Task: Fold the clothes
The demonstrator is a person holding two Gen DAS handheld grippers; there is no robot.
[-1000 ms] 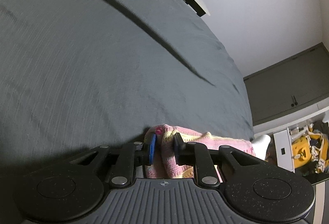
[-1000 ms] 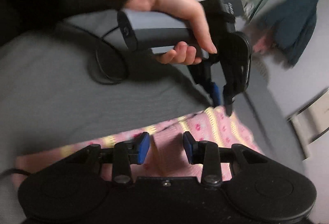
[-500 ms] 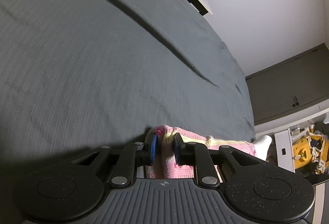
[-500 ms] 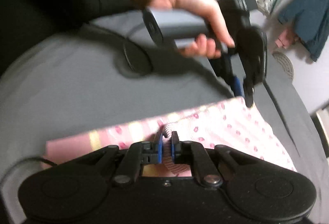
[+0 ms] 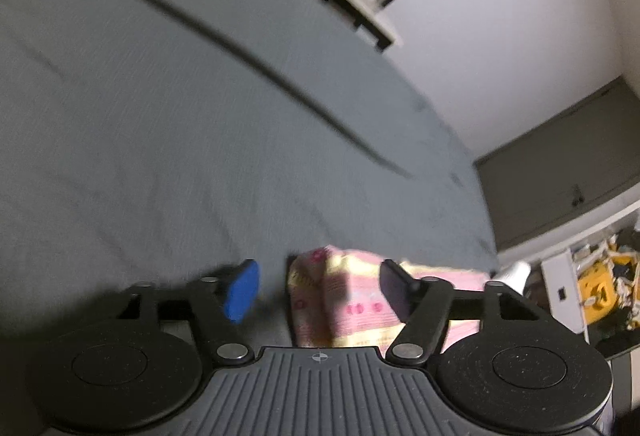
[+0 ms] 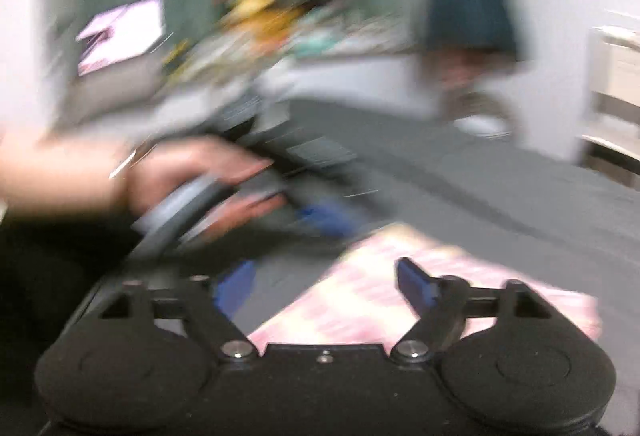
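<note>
Both tongs stand spread wide, gripping nothing. On the left, the left tongs (image 5: 316,286) hover low over a grey bed (image 5: 168,123), the blue pad (image 5: 241,290) clear of the cloth; the folded pink garment (image 5: 340,300) lies on the bed between the fingers, nearer the right one, its lower edge hidden behind the tool body. Farther right its far end is cut off by the finger. In the right wrist view (badly smeared) the right tongs (image 6: 324,286) hang above the same garment (image 6: 360,300), which lies toward the right finger. A hand (image 6: 192,175) grips a grey handle at left; what sits behind it cannot be made out.
</note>
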